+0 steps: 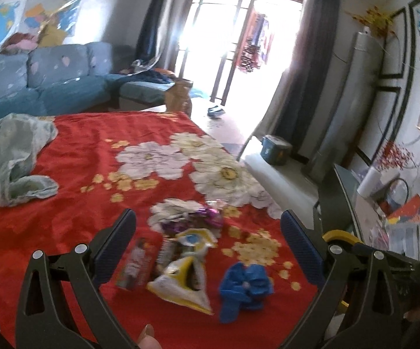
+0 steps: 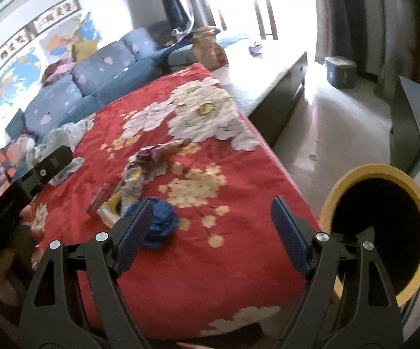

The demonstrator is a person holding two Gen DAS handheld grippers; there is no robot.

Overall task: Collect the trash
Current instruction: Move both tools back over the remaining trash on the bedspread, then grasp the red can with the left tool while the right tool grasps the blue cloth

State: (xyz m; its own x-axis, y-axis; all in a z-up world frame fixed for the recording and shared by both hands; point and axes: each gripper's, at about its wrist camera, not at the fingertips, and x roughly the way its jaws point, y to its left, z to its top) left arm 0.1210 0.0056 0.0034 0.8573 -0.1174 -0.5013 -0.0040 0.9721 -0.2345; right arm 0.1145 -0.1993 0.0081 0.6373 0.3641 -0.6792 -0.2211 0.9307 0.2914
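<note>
Trash lies on a red flowered cloth (image 1: 93, 151): a crumpled blue wad (image 1: 243, 289), a yellow-white snack bag (image 1: 183, 279), a small dark wrapper (image 1: 135, 264) and purple foil wrappers (image 1: 204, 218). My left gripper (image 1: 208, 232) is open and empty, just above the pile. My right gripper (image 2: 211, 218) is open and empty over the cloth, its left finger in front of the blue wad (image 2: 162, 224). The snack bag (image 2: 114, 206) and purple wrappers (image 2: 151, 157) lie beyond. A yellow-rimmed black bin (image 2: 378, 232) stands to the right of the cloth's edge.
A pale green cloth (image 1: 12, 157) lies bunched at the far left of the table. A blue sofa (image 1: 44, 78) stands behind. A brown paper bag (image 1: 179, 94) and a low platform (image 2: 262, 64) are beyond. A teal tub (image 1: 275, 149) sits on the floor.
</note>
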